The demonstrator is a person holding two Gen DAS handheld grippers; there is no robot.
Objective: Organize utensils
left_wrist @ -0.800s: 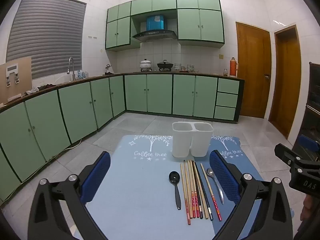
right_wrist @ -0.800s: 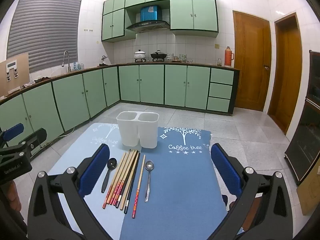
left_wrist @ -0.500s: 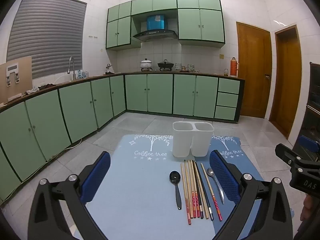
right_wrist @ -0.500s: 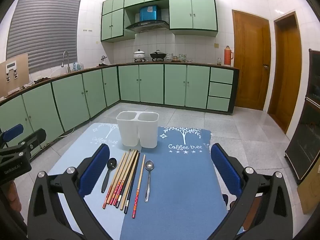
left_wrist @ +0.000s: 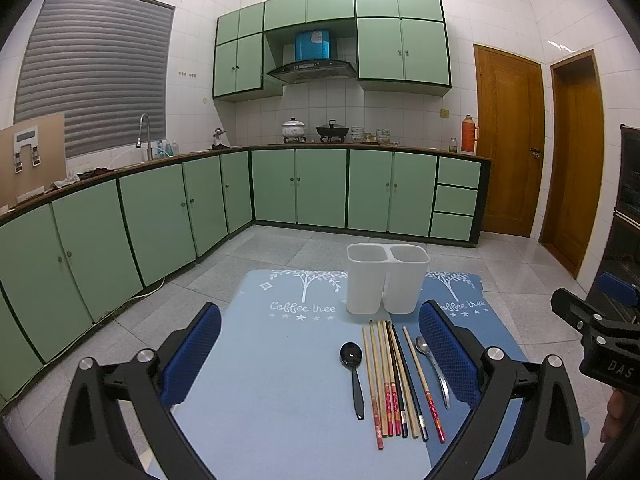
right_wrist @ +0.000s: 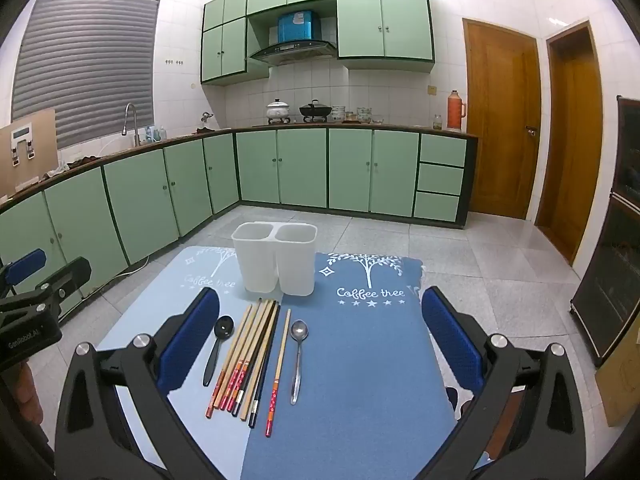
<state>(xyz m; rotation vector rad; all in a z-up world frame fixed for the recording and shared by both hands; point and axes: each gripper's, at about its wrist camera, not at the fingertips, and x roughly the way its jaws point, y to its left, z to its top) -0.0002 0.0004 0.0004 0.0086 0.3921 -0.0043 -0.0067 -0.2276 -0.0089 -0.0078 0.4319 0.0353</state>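
A white two-compartment holder stands upright and empty at the far side of a blue mat. In front of it lie a black spoon, several chopsticks side by side, and a metal spoon. My left gripper hovers open above the mat, its right finger beside the metal spoon. My right gripper is open too, with the utensils between its fingers but untouched.
The mat covers a small table over a grey tiled floor. Green cabinets line the left and back walls, with wooden doors on the right. The other gripper shows at each view's edge.
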